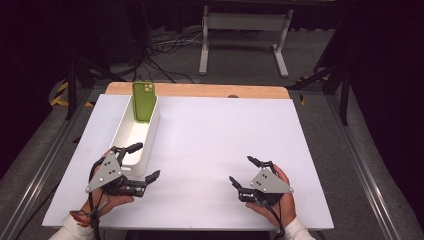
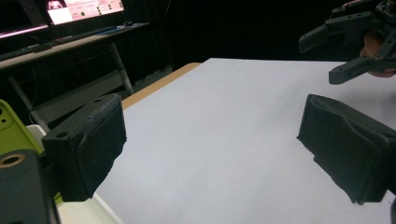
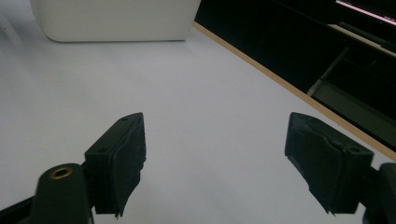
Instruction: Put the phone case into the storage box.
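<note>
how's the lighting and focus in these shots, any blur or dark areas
High view: white table evenly lit, surroundings nearly black, green phone sharp in the white bin. Left gripper view: near pads soft, background dark, a lit screen glowing. Right gripper view: bin slightly blurred, soft shadows under it.

Bright tabletop, dark, perhaps underexposed surroundings
</note>
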